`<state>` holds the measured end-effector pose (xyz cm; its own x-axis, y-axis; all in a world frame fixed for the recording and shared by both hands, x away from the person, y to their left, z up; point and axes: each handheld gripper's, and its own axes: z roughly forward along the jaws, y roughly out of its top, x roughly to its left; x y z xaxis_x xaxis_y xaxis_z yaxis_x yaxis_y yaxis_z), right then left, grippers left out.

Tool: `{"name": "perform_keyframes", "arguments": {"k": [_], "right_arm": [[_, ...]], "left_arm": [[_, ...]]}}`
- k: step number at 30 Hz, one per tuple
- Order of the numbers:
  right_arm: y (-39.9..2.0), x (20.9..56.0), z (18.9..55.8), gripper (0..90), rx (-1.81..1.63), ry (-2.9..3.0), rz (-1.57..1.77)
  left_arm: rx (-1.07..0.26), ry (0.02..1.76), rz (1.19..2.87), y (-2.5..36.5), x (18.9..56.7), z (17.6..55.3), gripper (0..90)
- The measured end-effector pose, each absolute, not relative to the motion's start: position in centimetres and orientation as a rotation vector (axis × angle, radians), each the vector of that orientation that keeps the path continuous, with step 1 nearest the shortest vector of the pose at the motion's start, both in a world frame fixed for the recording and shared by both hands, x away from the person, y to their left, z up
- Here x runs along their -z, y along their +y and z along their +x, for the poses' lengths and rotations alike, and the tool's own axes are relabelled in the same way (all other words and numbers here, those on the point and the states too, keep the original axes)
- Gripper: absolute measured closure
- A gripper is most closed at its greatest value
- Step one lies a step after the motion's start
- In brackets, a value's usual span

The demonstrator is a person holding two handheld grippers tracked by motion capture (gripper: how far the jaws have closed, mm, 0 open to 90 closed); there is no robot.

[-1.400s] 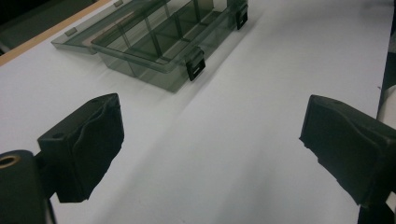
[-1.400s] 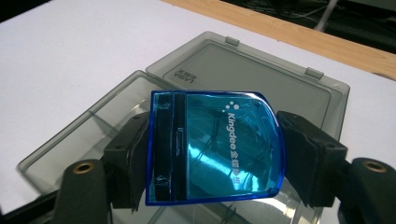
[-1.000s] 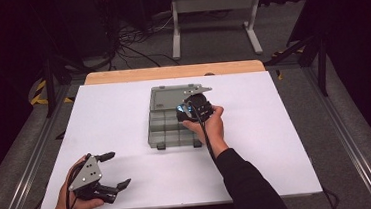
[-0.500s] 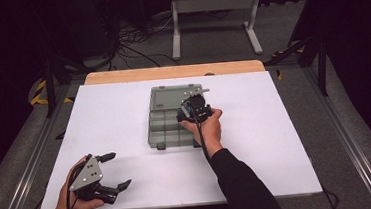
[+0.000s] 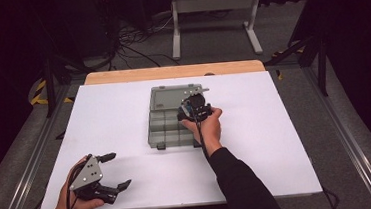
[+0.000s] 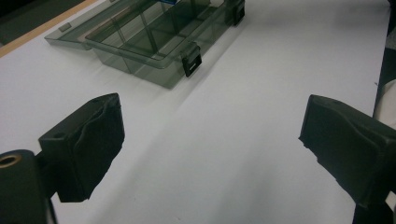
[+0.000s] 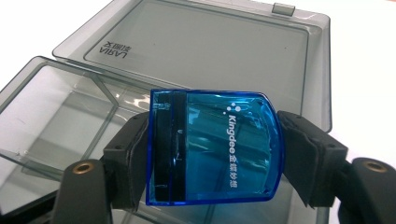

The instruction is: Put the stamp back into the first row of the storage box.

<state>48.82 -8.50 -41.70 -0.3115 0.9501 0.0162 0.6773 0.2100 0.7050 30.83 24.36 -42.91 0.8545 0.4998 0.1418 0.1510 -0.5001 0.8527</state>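
Observation:
A clear grey compartment box (image 5: 167, 123) lies open in the middle of the white table, its lid (image 5: 173, 95) laid flat on the far side. My right gripper (image 5: 194, 109) hovers over the box's right part, shut on a blue translucent plastic piece (image 7: 212, 147) printed "Kingdee"; both pads press its sides above the box (image 7: 60, 121) and lid (image 7: 205, 51). My left gripper (image 5: 113, 171) rests near the table's front left corner, open, with nothing between its jaws. In the left gripper view the box (image 6: 154, 39) lies ahead, two black latches on its near wall.
The white table top (image 5: 285, 126) has free room all round the box. A wooden strip (image 5: 171, 72) runs along its far edge. Beyond it stand a metal frame (image 5: 214, 17) and cables on the floor. Rails line both table sides.
The right gripper with the blue piece has shifted only slightly over the box. The left gripper has stayed in place.

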Motion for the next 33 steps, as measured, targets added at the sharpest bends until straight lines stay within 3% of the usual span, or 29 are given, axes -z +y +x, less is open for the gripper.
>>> {"name": "perform_keyframes", "arguments": {"k": [17,33], "right_arm": [[-8.3,41.6,48.2,26.7,-0.841,2.091,1.423],[-10.8,37.3,45.8,25.1,-1.003,2.153,1.132]], "left_arm": [[-0.471,0.478,2.085,24.3,42.9,30.8,7.3],[-0.489,0.514,2.093,24.3,43.0,31.1,9.7]]}}
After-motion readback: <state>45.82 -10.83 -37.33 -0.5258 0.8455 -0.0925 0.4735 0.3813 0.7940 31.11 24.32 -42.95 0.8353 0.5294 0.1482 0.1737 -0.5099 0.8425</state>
